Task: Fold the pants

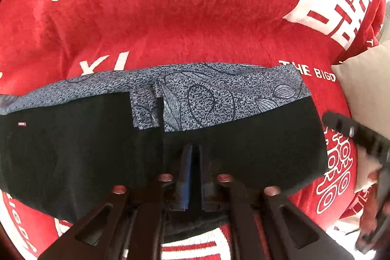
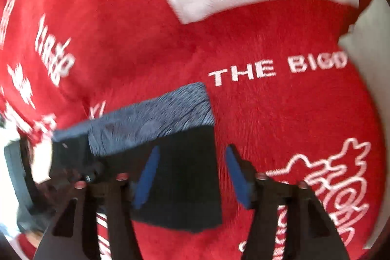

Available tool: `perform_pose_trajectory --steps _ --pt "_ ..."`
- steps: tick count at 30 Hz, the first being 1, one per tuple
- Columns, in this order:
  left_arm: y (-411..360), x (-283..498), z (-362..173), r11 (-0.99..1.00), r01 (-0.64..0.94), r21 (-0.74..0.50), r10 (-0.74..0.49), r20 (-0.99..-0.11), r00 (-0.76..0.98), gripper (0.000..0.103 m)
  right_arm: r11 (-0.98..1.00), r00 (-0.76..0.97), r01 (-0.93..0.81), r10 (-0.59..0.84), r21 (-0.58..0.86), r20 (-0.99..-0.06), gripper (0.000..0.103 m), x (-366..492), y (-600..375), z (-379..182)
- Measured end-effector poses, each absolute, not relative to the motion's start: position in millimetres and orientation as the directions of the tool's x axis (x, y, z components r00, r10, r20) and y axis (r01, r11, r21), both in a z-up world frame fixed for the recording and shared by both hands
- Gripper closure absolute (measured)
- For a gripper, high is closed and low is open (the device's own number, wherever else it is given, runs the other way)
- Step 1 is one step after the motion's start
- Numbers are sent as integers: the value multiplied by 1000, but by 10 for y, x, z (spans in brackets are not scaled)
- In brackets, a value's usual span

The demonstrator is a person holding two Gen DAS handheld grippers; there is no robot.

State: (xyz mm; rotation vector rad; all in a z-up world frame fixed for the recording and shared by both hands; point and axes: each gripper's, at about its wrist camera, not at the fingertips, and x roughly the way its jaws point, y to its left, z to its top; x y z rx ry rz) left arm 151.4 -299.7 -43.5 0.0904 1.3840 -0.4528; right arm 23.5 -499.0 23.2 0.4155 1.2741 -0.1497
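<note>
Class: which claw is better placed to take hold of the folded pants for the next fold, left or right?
Left, probably. The left claw sits over the middle of the pants; the right claw straddles only their end, jaws wide.

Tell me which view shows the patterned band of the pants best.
Left wrist view. There the patterned band runs sharp across the frame, its leaf and oval print readable above the black fabric. The right wrist view shows it motion-blurred and smaller, its print smeared.

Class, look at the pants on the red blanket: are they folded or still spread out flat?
Folded. The pants lie as a compact rectangle on the red blanket, black layers doubled over the grey patterned fabric, edges squared.
</note>
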Motion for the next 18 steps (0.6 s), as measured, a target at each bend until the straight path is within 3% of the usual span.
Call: perform_pose_trajectory --steps 1,2,9,13,16,18 --pt "-2958 1505 -412 917 351 -189 -247 -961 127 9 934 286 311 86 177 -954 30 184 -4934 256" --pt "-2912 1481 -360 927 339 -162 -229 -959 167 0 944 279 292 71 155 -958 30 170 -4841 260" --pt "-2719 1446 -289 941 317 -120 -185 -966 182 0 975 259 216 -15 43 -966 27 208 -4406 195" --pt "-2592 1384 -319 952 293 -84 -141 -974 176 0 977 247 208 -14 39 -969 18 227 -4339 109" --pt "-2440 1310 -377 963 260 -66 -109 -981 157 0 980 191 200 -47 -8 -981 1 217 -4308 -95" --pt "-2362 1253 -383 966 248 -73 -112 -983 149 0 975 154 224 -36 0 -987 0 216 -4364 -221"
